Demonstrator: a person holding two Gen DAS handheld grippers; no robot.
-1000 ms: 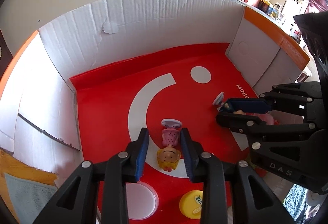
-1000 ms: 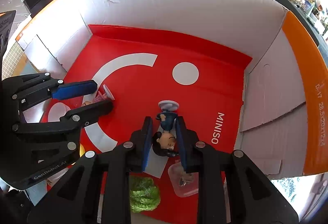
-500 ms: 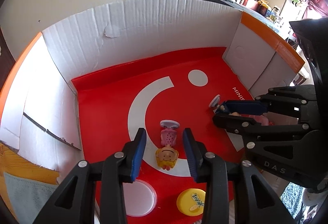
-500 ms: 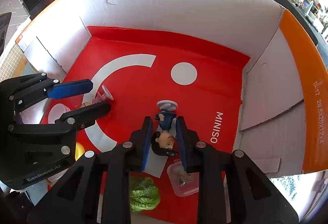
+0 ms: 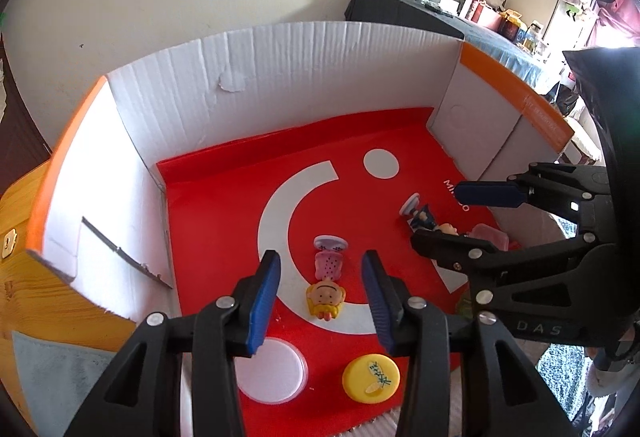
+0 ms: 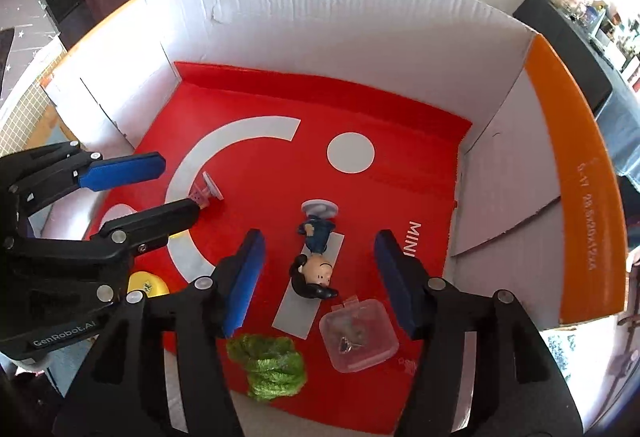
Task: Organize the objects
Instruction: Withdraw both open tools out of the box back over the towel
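A pink-dressed doll figure (image 5: pixel 327 283) with yellow hair lies on the red floor of the cardboard box (image 5: pixel 280 65). My left gripper (image 5: pixel 320 279) is open above it, fingers either side, not touching. A dark-haired figure in blue (image 6: pixel 316 257) lies on the red floor to the right; it also shows in the left wrist view (image 5: pixel 424 219). My right gripper (image 6: pixel 318 269) is open wide around it, clear of it. The left gripper (image 6: pixel 168 185) shows at the left of the right wrist view, over the pink figure (image 6: pixel 204 193).
A yellow cap (image 5: pixel 371 378) and a white round lid (image 5: pixel 269 371) lie near the box's front edge. A clear small plastic case (image 6: pixel 358 335) and a green fuzzy lump (image 6: pixel 270 363) lie at the front right. White box walls (image 6: pixel 328 21) rise on three sides.
Both grippers opened and let go of their figures, which now lie on the red floor. Both grippers pulled back and up a little.
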